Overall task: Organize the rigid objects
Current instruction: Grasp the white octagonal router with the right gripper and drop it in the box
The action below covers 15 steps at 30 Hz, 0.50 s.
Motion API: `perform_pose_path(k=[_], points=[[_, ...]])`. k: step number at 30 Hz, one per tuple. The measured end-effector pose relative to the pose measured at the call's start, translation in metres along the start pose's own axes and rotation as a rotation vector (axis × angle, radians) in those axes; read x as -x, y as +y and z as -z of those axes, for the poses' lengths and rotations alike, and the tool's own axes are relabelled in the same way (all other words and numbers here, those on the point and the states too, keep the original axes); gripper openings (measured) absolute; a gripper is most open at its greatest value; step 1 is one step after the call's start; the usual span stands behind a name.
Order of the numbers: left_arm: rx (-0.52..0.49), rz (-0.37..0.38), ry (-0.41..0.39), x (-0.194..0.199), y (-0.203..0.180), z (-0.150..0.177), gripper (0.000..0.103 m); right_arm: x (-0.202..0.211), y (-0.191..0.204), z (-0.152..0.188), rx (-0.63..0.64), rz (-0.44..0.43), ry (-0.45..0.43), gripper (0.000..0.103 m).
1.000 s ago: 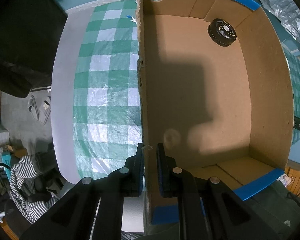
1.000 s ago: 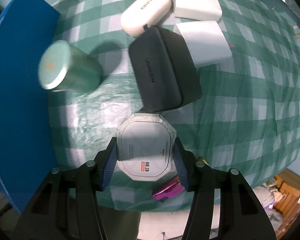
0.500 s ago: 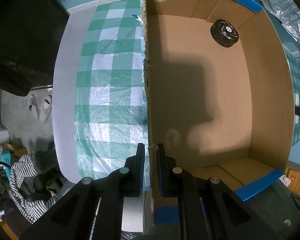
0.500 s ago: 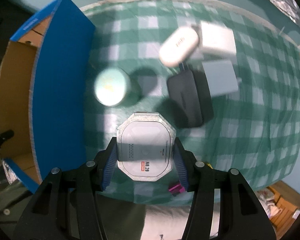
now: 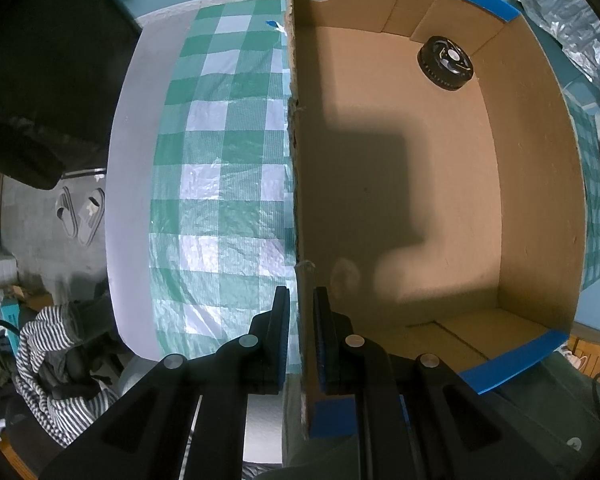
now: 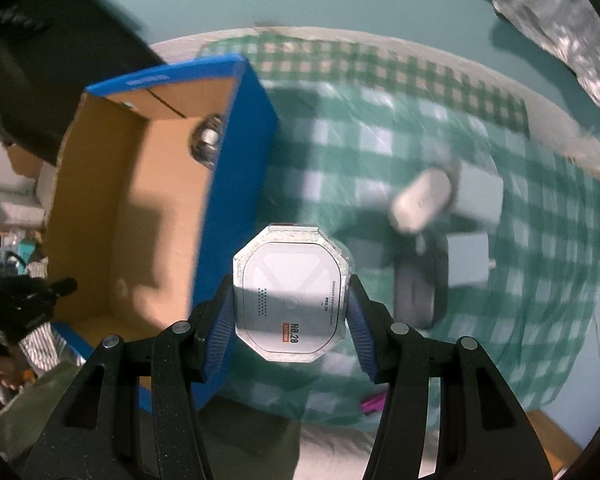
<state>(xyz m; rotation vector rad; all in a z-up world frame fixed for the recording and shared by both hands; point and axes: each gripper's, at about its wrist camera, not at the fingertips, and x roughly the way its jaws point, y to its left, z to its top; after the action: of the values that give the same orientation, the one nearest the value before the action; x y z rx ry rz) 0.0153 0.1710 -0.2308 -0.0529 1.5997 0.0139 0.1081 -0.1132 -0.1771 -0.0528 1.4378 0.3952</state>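
Held item: a flat, white-and-silver octagonal case with a red label (image 6: 291, 294) sits between the blue pads of the right gripper (image 6: 291, 314), clamped across two opposite straight sides — lifted clear of the green-and-white checked tablecloth (image 6: 540, 280).
Handling: it looks like a rigid shell, likely light; the smooth face and metallic rim could slip, so the flat side edges are the sound place to grip, as here.
Destination: the open brown cardboard box with blue outer walls (image 5: 532, 184) stands at the left edge of the cloth in the right wrist view; the case hangs just beside its near blue wall, not yet over the opening.
Box contents: a round black ribbed disc with a pale centre (image 5: 446, 63) lies in the far right corner of the box floor.
Left gripper: the left gripper (image 5: 301, 332) pinches the box's left wall near its near corner, one pad outside and one inside — a steadying hold, by the look of it.
Waiting items: a white oval case (image 6: 422, 200), a dark grey rectangular pouch (image 6: 420, 284) and pale flat boxes lie blurred near the cloth's right side.
Risk: the raw cardboard wall is thin and may flex under the pinch.
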Motion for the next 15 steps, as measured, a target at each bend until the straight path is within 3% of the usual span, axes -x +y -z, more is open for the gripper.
perform_pose_path(k=[15], points=[[0.003,0.003,0.004,0.0,-0.006,-0.002,0.011,-0.004,0.08,-0.06,0.241,-0.002,-0.022,0.053]])
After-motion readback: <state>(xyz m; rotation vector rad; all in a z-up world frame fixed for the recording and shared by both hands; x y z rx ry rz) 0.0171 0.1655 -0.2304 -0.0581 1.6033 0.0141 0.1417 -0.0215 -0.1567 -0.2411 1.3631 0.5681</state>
